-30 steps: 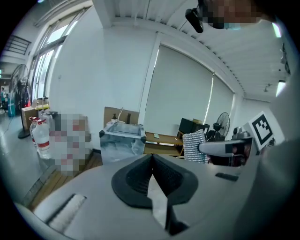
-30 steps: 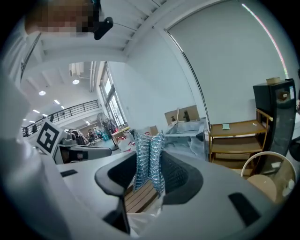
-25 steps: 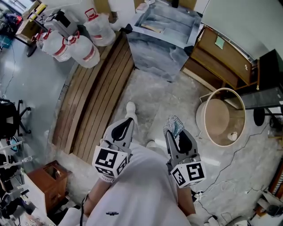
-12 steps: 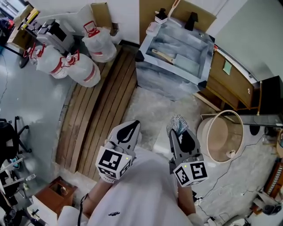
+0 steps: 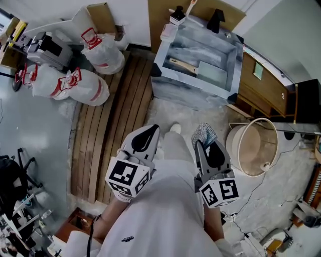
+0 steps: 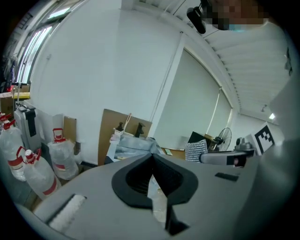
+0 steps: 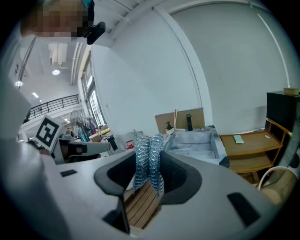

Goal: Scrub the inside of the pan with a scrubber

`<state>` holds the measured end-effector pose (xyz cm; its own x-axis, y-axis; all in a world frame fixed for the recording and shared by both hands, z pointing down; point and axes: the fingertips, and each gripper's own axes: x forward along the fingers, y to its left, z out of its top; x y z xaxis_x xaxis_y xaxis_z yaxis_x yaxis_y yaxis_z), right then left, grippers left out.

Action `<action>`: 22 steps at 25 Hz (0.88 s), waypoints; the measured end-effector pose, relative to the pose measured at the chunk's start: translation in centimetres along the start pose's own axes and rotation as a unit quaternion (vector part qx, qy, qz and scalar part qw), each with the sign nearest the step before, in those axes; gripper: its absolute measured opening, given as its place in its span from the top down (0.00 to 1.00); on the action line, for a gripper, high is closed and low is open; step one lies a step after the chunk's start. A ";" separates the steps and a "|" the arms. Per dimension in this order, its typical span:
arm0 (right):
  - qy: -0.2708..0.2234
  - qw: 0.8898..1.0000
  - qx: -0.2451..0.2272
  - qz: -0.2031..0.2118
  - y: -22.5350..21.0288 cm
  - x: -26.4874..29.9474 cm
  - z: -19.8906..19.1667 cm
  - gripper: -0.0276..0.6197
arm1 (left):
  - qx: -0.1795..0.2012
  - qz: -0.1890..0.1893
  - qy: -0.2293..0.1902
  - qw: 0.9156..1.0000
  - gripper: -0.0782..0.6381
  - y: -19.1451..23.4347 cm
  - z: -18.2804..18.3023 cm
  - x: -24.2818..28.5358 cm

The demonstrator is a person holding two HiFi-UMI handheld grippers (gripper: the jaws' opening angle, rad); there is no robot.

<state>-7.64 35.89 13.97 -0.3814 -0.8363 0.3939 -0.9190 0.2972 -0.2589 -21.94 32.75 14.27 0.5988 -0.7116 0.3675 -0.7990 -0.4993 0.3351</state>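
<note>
My right gripper (image 5: 204,138) is shut on a silvery mesh scrubber (image 5: 202,132), which sticks out past the jaw tips; in the right gripper view the scrubber (image 7: 149,160) is pinched upright between the black pads. My left gripper (image 5: 150,129) is shut with nothing in it, its tips meeting (image 6: 151,157). Both are held close to the person's body, side by side, over the floor. Ahead stands a grey sink basin (image 5: 228,62) with a wooden-handled item (image 5: 181,65) lying inside. I cannot make out a pan clearly.
A black faucet (image 5: 216,20) and a small bottle (image 5: 177,15) stand on the sink's back rim. White sacks with red marks (image 5: 80,85) lie at the left on wooden floor slats (image 5: 113,115). A round tub (image 5: 253,145) and a wooden shelf unit (image 5: 266,83) stand at the right.
The person has walked forward: the sink has come nearer and more fully into view. Both grippers keep their pose, the right still holding the scrubber.
</note>
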 end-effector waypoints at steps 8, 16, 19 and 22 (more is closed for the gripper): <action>0.005 1.000 0.022 -0.010 -5.3 6.0 2.0 0.74 | -0.011 0.004 0.010 1.000 0.90 2.1 4.2 8.4; 0.006 1.000 0.015 0.010 -12.6 14.9 7.3 0.74 | 0.002 0.010 0.044 0.999 0.90 4.3 8.4 20.2; 0.006 1.000 0.027 0.013 -15.8 17.2 8.9 0.74 | 0.015 0.007 0.056 0.998 0.90 4.2 9.9 24.3; 0.011 0.999 0.036 0.015 -18.7 19.3 10.0 0.74 | 0.031 0.000 0.062 0.998 0.90 3.9 11.2 27.8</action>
<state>3.19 9.59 17.56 -0.4106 -0.8173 0.4042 -0.8983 0.2866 -0.3330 -9.02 5.55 16.10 0.5982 -0.6473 0.4724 -0.7985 -0.5316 0.2826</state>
